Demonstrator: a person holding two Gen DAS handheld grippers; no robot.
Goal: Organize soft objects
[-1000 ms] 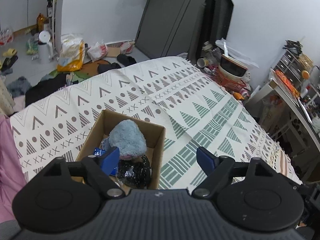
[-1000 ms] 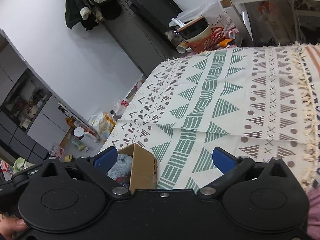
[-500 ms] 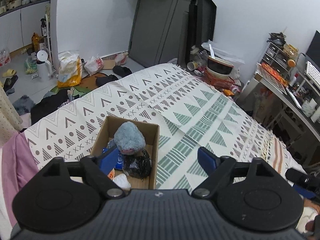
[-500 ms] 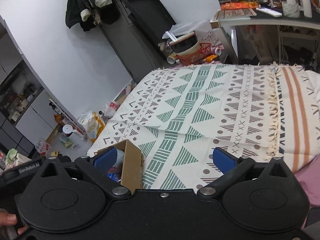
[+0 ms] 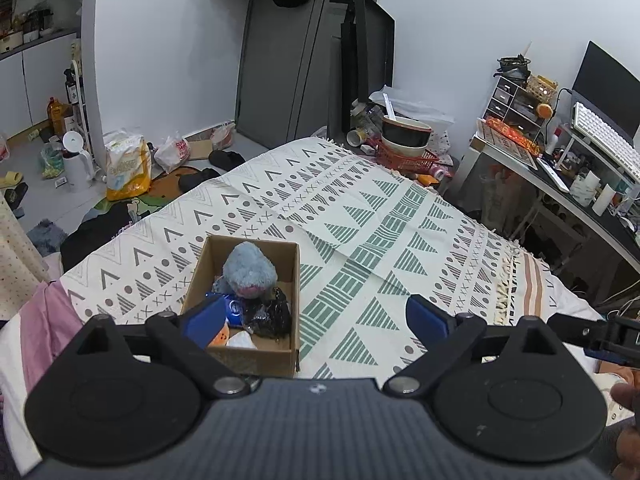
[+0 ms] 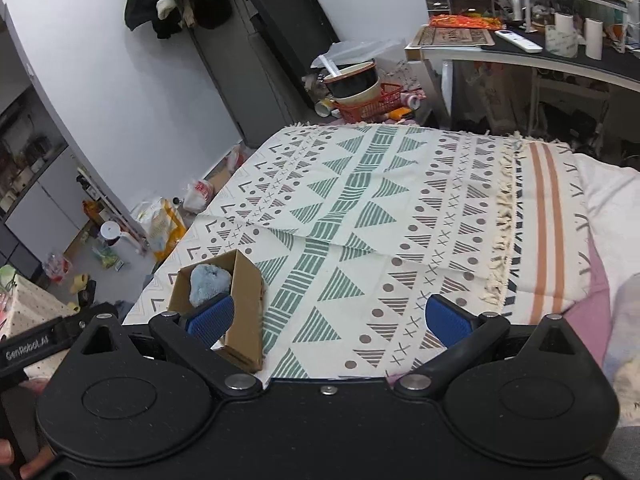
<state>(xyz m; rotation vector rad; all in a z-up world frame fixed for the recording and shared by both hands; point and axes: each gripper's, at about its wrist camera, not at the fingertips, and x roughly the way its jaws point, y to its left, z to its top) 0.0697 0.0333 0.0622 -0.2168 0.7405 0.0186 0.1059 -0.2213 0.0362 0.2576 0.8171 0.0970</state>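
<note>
The task looked close to finished, judging by how things lay: the soft objects sat gathered in the cardboard box [image 5: 244, 300] on the bed, a blue plush toy [image 5: 249, 270] on top, a crumpled black bag [image 5: 267, 314] beside it, and something white and something orange just visible at the near end. No loose soft thing showed on the patterned bedspread [image 5: 360, 240] around the box, so little seemed left to collect, though the near edge of the bed was hidden behind the tools. The left tongs [image 5: 318, 318] were spread wide and held nothing, hovering above the box's near side; the right tongs [image 6: 328, 322] were likewise wide and empty, with the box seen past their left finger. The bedspread was cream with green and brown triangles, dots and crosses, fringed at one end over a striped sheet. Beyond it the room was cluttered: bags and bottles on the floor [image 5: 132, 168], a red basket [image 5: 404, 156] carrying stacked bowls, a dark door with clothes hung above, and a table [image 6: 520, 56] with a keyboard, rolls and small drawers
</note>
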